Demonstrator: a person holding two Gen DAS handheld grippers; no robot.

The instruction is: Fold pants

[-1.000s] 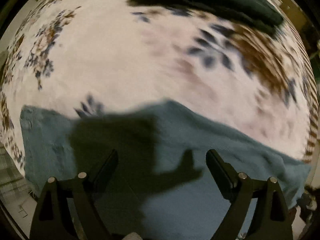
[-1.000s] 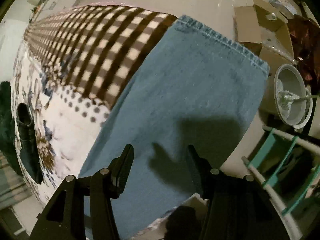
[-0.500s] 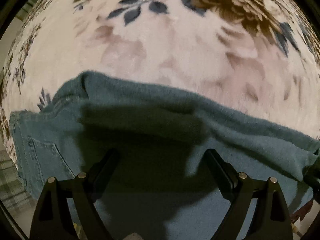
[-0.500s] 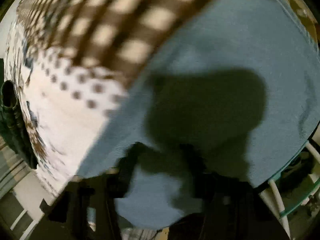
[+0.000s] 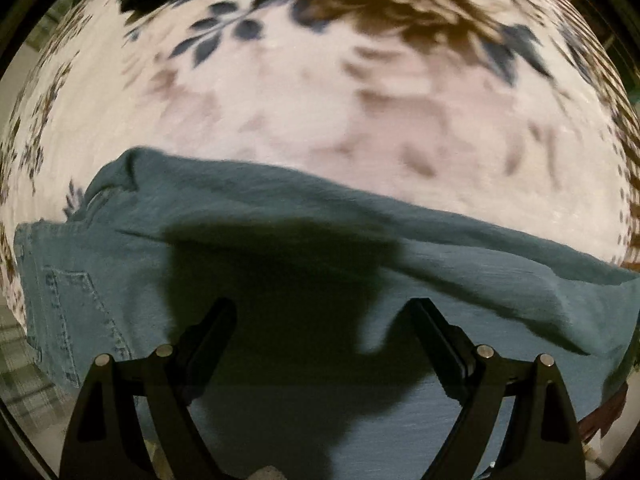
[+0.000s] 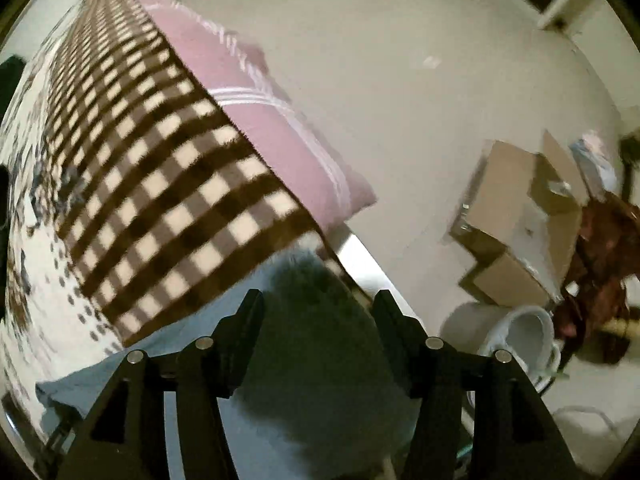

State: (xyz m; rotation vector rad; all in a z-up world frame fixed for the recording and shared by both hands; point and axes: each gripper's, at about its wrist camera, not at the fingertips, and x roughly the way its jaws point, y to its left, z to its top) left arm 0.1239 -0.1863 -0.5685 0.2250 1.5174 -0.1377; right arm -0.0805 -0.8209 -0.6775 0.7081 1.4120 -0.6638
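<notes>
Blue denim pants (image 5: 280,216) lie flat on a fleecy floral blanket (image 5: 304,112), its checked border (image 6: 168,184) beyond them. Left claw (image 5: 322,312) spread wide above the pants, pinching nothing. Right claw (image 6: 318,306) opening over them, pads clear. Cardboard boxes (image 6: 516,220) on floor past the blanket edge.

Left gripper (image 5: 322,312) points down, jaws wide; right gripper (image 6: 318,304) is opening.

Floral blanket (image 5: 320,120) (checked border (image 6: 168,200)), pale floor (image 6: 400,100), cardboard boxes (image 6: 516,216), white bucket (image 6: 528,340).
</notes>
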